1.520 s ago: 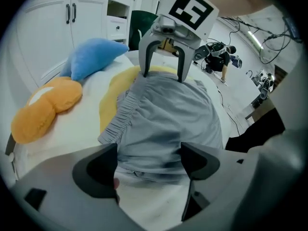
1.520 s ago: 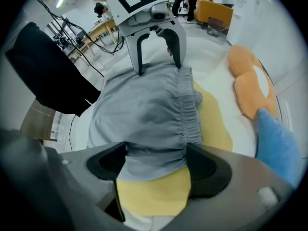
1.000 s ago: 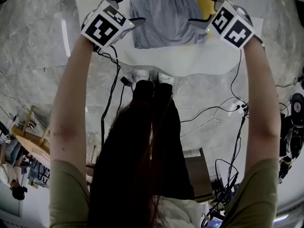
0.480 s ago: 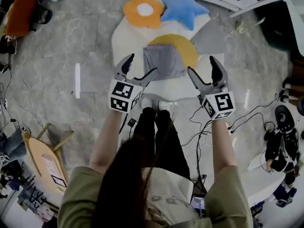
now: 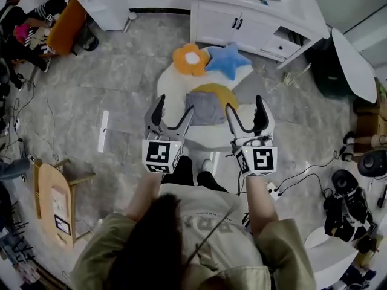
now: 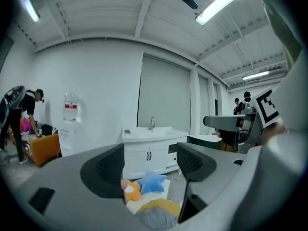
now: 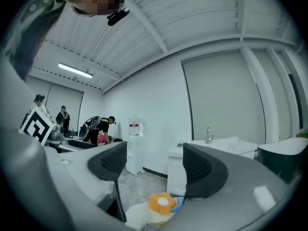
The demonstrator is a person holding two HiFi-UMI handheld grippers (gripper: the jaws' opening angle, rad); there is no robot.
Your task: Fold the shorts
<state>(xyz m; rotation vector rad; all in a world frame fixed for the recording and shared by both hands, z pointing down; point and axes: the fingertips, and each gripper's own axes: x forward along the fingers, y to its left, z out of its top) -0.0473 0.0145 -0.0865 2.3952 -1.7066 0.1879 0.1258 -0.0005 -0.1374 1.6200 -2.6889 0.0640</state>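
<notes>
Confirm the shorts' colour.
The shorts are plain grey, clearest in the head view.

Shorts [image 5: 207,109] on round cushion [image 5: 217,91], on mat [image 5: 170,96], on floor [image 5: 121,83]. Flower cushion [image 5: 191,58] left of star cushion [image 5: 228,61], side by side at the mat's far end, beyond the shorts. Sink cabinet [image 5: 254,14] behind both, against the wall [image 6: 96,90].

My left gripper [image 5: 175,104] and right gripper [image 5: 245,103] are grey, with black-and-white marker cubes [image 5: 160,156] [image 5: 259,161]. The wearer has an olive shirt [image 5: 230,234] and dark trousers [image 5: 187,175].

Grey shorts [image 5: 208,109] folded into compact rectangle, lying flat on yellow cushion [image 5: 222,92], floor level.
</notes>
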